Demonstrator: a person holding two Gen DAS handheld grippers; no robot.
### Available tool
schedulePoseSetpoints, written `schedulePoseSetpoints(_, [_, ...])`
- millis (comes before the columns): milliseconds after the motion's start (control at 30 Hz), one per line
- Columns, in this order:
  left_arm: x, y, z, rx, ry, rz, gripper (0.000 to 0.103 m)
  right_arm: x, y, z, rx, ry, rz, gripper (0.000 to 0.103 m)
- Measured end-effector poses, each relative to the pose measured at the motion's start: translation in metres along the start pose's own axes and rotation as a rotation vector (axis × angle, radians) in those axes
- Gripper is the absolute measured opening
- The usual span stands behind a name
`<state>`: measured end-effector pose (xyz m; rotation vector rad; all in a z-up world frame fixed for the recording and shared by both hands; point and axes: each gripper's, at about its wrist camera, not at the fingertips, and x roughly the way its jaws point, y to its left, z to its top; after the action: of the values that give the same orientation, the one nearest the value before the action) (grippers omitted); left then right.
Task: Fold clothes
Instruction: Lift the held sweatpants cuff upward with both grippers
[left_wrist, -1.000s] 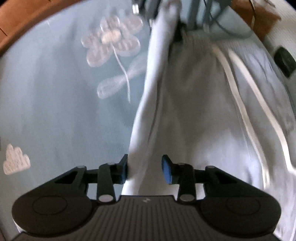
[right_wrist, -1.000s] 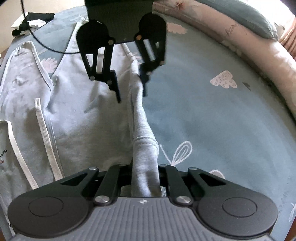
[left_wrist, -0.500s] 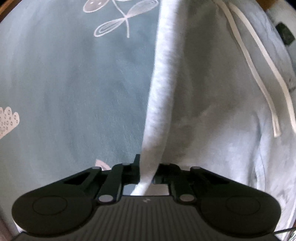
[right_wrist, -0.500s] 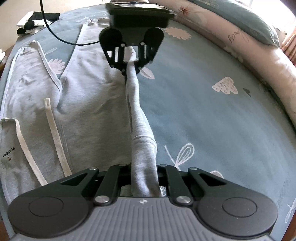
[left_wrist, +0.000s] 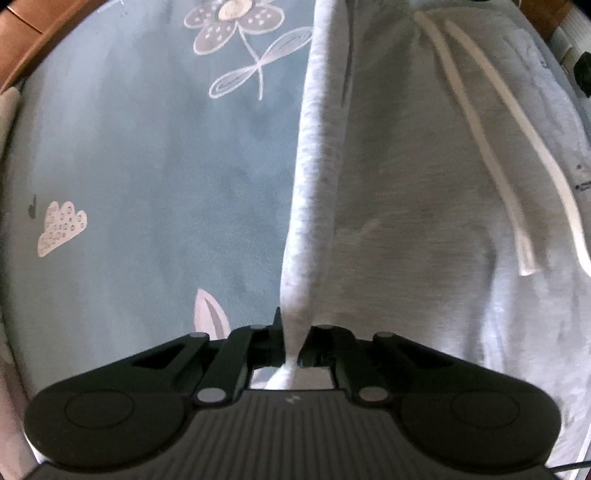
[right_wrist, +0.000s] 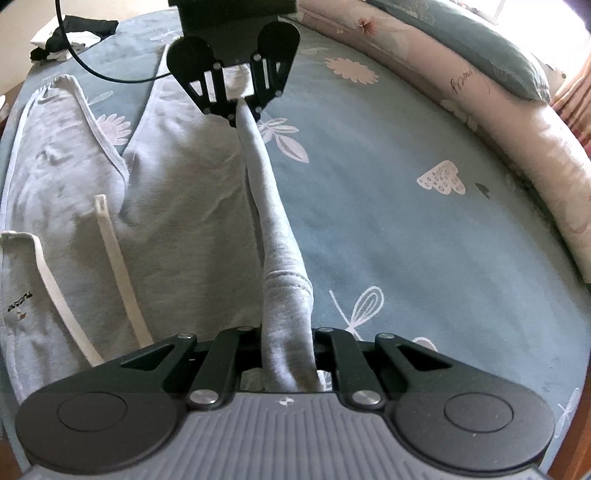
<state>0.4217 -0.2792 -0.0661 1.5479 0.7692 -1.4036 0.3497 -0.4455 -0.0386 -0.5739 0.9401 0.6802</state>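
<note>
A pair of light grey sweatpants lies spread on a blue-green bedsheet printed with white flowers and little clouds. Their one long edge is pulled up off the sheet into a taut, rope-like ridge that runs straight between the two grippers. The fabric is soft, heathered jersey, with a stitched waistband seam bunched near the closer end, and flat white drawstrings trail loose over the body of the garment; a small logo sits at the left edge.

The right gripper is clamped tight around the thick waistband end of that ridge, its black jaws pressed into the cloth, angled steeply down toward the bed. The left gripper, seen across from it, points almost straight down and pinches the far end of the same ridge, jaws fully closed on a thin fold of the sweatpants.

A pale pink quilt and a teal pillow edge the bed on the right, and a black cable loops above the cloth.
</note>
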Motion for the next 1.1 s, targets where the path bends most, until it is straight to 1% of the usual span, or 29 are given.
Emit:
schedulePoseSetpoints(133, [-0.028,-0.033,-0.003,0.011,-0.026,0.031,0.002,-0.014,0.018,0.004,-0.011,0.007,-0.018,0.013])
schedulePoseSetpoints(300, [-0.063,-0.053,-0.019,-0.01,-0.076,0.052,0.002,-0.033,0.043,0.009,-0.038,0.016,-0.034,0.013])
schedulePoseSetpoints(367, [-0.075,-0.061,-0.035,-0.032,-0.093,0.049,0.002,-0.041,0.052,0.01,-0.04,0.016,-0.033,0.013])
schedulePoseSetpoints(467, [-0.077,-0.079,-0.038,0.002,-0.105,0.038,0.002,-0.051,0.07,0.009,-0.053,0.026,-0.029,0.013])
schedulePoseSetpoints(567, [-0.083,-0.097,-0.043,0.048,-0.115,0.004,0.002,-0.055,0.091,0.005,-0.103,0.054,-0.042,0.013])
schedulePoseSetpoints(633, [-0.085,-0.115,-0.048,0.108,-0.118,-0.01,0.002,-0.054,0.106,0.001,-0.136,0.078,-0.048,0.013])
schedulePoseSetpoints(767, [-0.071,-0.144,-0.047,0.198,-0.112,-0.094,0.002,-0.052,0.135,-0.009,-0.159,0.109,-0.038,0.013])
schedulePoseSetpoints(800, [-0.079,-0.163,-0.056,0.221,-0.116,-0.108,0.002,-0.051,0.143,-0.012,-0.169,0.118,-0.037,0.013])
schedulePoseSetpoints(867, [-0.077,-0.176,-0.055,0.247,-0.123,-0.146,0.002,-0.049,0.158,-0.018,-0.19,0.137,-0.04,0.013])
schedulePoseSetpoints(1100, [-0.069,-0.207,-0.048,0.356,-0.147,-0.228,0.002,-0.032,0.209,-0.045,-0.377,0.224,-0.117,0.013])
